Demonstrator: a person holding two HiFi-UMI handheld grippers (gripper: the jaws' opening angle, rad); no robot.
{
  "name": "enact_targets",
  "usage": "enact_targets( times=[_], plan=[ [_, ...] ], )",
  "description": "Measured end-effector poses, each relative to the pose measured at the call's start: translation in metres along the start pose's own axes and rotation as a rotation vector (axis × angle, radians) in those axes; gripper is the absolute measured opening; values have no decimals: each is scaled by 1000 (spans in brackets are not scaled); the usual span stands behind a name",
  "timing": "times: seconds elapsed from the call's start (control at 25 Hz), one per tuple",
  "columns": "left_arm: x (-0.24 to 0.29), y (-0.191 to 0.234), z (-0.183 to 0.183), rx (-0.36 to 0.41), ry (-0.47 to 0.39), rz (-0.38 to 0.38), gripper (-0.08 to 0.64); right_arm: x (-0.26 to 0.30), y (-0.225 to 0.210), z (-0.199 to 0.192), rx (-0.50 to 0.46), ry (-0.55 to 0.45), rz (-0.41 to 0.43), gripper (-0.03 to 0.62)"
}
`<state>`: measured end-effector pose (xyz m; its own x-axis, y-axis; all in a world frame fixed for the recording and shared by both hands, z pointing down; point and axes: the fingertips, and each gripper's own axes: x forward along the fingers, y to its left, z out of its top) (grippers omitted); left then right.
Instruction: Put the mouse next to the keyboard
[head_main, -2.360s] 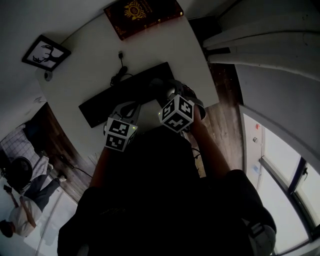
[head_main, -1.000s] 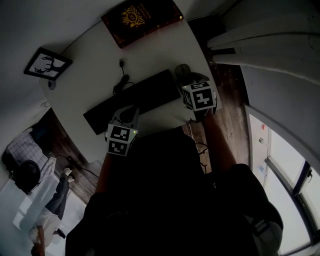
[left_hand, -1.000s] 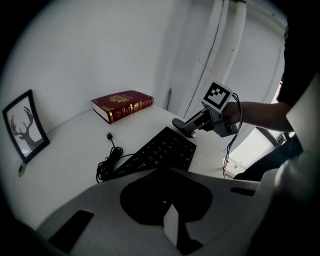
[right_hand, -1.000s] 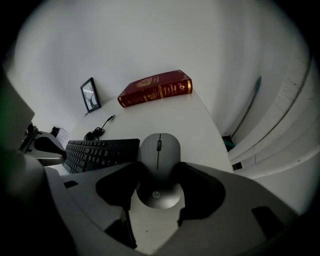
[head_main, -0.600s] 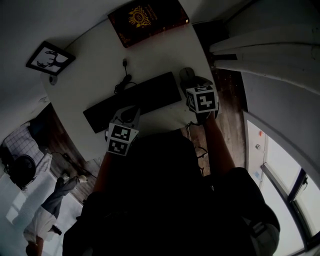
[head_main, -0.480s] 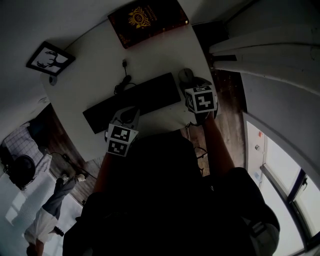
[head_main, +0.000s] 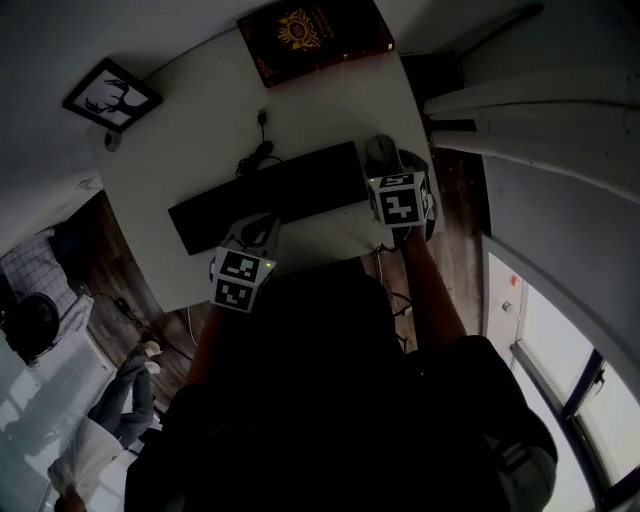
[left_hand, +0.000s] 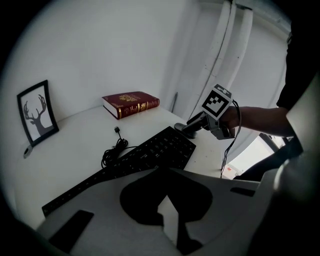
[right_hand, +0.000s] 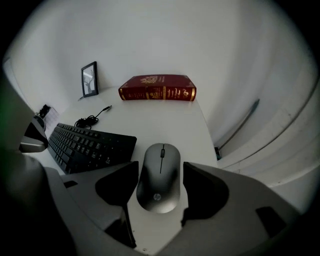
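Right gripper (right_hand: 160, 166) is straddling the mouse (right_hand: 159, 179) beside the keyboard (right_hand: 92, 147), jaws parted, barely clear of it. It's looking light and slick, so the flanks are the hold. Left gripper (left_hand: 165, 175) is hovering closed, empty.

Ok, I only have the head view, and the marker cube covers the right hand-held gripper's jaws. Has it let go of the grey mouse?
Observer: In the right gripper view, the right hand-held gripper has its jaws apart. The grey oval computer mouse lies flat on the white table between them.
Operator: How close is it to the keyboard?
Observer: It lies just right of the end of the black keyboard, with a narrow strip of table between them, not touching.
Operator: And the left one?
Observer: The left gripper view shows the left hand-held gripper shut, with nothing between its jaws.
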<state>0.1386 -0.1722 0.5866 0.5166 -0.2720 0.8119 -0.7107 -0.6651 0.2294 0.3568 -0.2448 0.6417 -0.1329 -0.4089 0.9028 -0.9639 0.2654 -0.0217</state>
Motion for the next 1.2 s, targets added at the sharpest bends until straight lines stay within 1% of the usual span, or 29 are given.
enact_targets(
  times=[0.16, 0.24, 0.28, 0.32, 0.36, 0.4, 0.44, 0.48, 0.56, 0.64, 0.8, 1.0, 1.04, 1.12, 1.2],
  plan=[
    [-9, -6, -1, -5, -30, 5, 5, -16, 0, 10, -34, -63, -67, 276],
    [-14, -5, -4, -23, -48, 13, 3, -26, 1, 20, -62, -123, -116, 274],
    [-17, -5, -8, -36, -53, 18, 3, -34, 2, 27, -91, -170, -158, 260],
    [-20, -5, -14, -50, -55, 22, 3, -44, 4, 34, -124, -226, -204, 200],
    [-23, -6, -21, -66, -55, 24, 3, -54, 7, 40, -156, -288, -239, 111],
    [-26, -8, -28, -82, -55, 25, 5, -63, 13, 45, -185, -347, -252, 45],
    [-28, -11, -34, -97, -57, 25, 3, -70, 22, 49, -209, -397, -239, 30],
    [-30, -13, -39, -110, -62, 28, 3, -72, 32, 52, -228, -434, -206, 21],
    [-35, -13, -48, -138, -78, 44, 3, -71, 57, 56, -247, -471, -119, 21],
    [-42, -16, -62, -170, -92, 62, 4, -71, 85, 53, -268, -479, -40, 20],
    [-59, -30, -88, -223, -129, 92, 3, -83, 138, 35, -367, -483, 82, 20],
    [-82, -38, -113, -295, -219, 160, 3, -105, 191, 15, -495, -514, 181, 20],
    [-83, -44, -117, -295, -234, 172, 4, -113, 197, 7, -529, -521, 191, 20],
    [-81, -62, -120, -259, -260, 199, 3, -134, 200, -13, -589, -536, 199, 20],
    [-79, -78, -118, -213, -285, 217, 3, -157, 201, -38, -609, -537, 204, 20]
  ],
)
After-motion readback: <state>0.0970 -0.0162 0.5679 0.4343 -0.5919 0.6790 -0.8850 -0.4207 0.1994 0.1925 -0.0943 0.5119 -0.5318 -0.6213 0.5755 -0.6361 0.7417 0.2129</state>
